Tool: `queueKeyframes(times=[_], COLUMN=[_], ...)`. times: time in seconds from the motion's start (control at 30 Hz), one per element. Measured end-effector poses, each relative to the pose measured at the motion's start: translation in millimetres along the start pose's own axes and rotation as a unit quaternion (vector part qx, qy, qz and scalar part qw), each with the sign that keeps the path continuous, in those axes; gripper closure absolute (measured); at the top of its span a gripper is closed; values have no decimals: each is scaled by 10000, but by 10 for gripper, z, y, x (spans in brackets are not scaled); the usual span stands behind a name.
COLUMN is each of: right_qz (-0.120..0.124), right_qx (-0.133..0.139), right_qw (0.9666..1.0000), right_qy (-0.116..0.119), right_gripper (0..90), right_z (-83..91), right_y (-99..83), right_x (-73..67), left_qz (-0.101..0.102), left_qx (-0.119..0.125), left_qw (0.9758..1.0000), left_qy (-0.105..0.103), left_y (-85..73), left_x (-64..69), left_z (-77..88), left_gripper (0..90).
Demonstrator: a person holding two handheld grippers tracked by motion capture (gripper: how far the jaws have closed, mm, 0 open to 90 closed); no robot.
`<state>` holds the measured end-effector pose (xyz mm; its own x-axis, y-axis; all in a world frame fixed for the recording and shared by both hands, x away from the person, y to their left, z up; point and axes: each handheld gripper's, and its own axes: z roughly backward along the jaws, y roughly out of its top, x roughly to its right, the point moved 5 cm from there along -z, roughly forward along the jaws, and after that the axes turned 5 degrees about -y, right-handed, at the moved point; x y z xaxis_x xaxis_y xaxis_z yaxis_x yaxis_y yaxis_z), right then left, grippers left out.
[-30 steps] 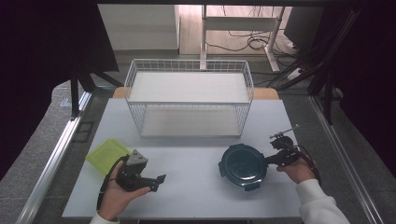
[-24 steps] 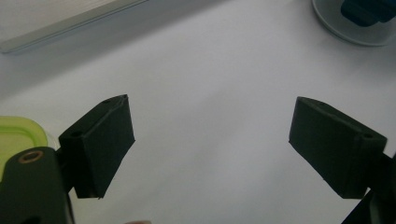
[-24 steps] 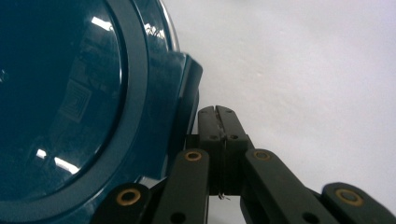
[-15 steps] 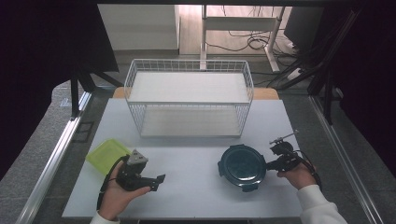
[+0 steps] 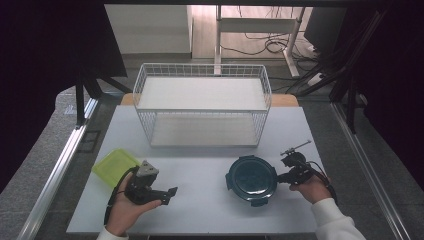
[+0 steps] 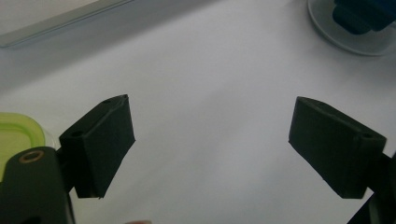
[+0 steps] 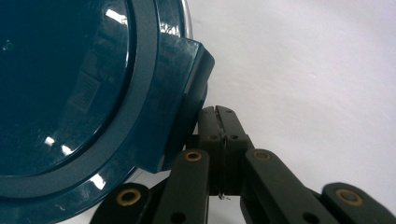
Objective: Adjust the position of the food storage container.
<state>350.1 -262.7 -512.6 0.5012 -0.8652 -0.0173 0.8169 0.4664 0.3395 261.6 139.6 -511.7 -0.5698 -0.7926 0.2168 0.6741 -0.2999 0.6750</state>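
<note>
A round container with a dark teal lid [image 5: 251, 178] sits on the white table [image 5: 200, 215] at the front right. My right gripper [image 5: 280, 177] lies low at its right edge. In the right gripper view the jaws are pressed flat together [image 7: 217, 114] with nothing between them, their tips against the side of the lid's latch tab [image 7: 187, 93]. My left gripper [image 5: 170, 196] rests in a hand at the front left, open; its two pads stand wide apart [image 6: 210, 140] over bare table. The teal container's rim [image 6: 355, 23] shows far off in the left gripper view.
A yellow-green flat container [image 5: 115, 165] lies just left of my left gripper, with its corner [image 6: 16, 135] visible beside the left pad. A white wire basket with two levels [image 5: 202, 107] stands at the back middle of the table. Metal rails run along both table sides.
My right gripper has edged slightly closer to the teal container's right tab. The left hand and gripper have stayed put.
</note>
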Motion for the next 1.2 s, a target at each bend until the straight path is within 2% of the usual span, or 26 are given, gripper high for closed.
queueKeyframes(times=[0.13,0.17,0.33,0.43,0.57,0.63,0.77,0.97,1.1,1.2], right_qz=[107,154,272,306,464,467,577,657,788,863], right_qx=[-20,9,32,65,38,42,45,65,85,70], right_qw=[9999,9998,9995,9992,9986,9986,9980,9972,9959,9951], right_qy=[55,92,126,243,243,245,259,342,445,475], right_gripper=[892,893,892,892,892,892,893,892,892,892], right_z=[-32,-52,-70,-71,-78,-79,-98,-94,-106,-120], right_y=[56,91,128,150,186,188,179,186,211,224], right_x=[-102,-164,-270,-338,-464,-478,-598,-694,-842,-900], left_qz=[15,20,14,70,99,129,169,158,139,148], left_qx=[6,8,26,85,156,184,178,171,165,161], left_qw=[10000,10000,10000,9999,9998,9997,9996,9997,9997,9997], left_qy=[7,10,4,-50,79,98,103,79,74,73], left_y=[0,-1,-2,8,28,28,19,25,25,21], left_x=[-13,-16,-18,-35,-99,-115,-145,-130,-120,-124], left_z=[7,9,23,45,113,124,129,124,121,120], left_gripper=[141,141,141,141,139,139,139,140,140,140])
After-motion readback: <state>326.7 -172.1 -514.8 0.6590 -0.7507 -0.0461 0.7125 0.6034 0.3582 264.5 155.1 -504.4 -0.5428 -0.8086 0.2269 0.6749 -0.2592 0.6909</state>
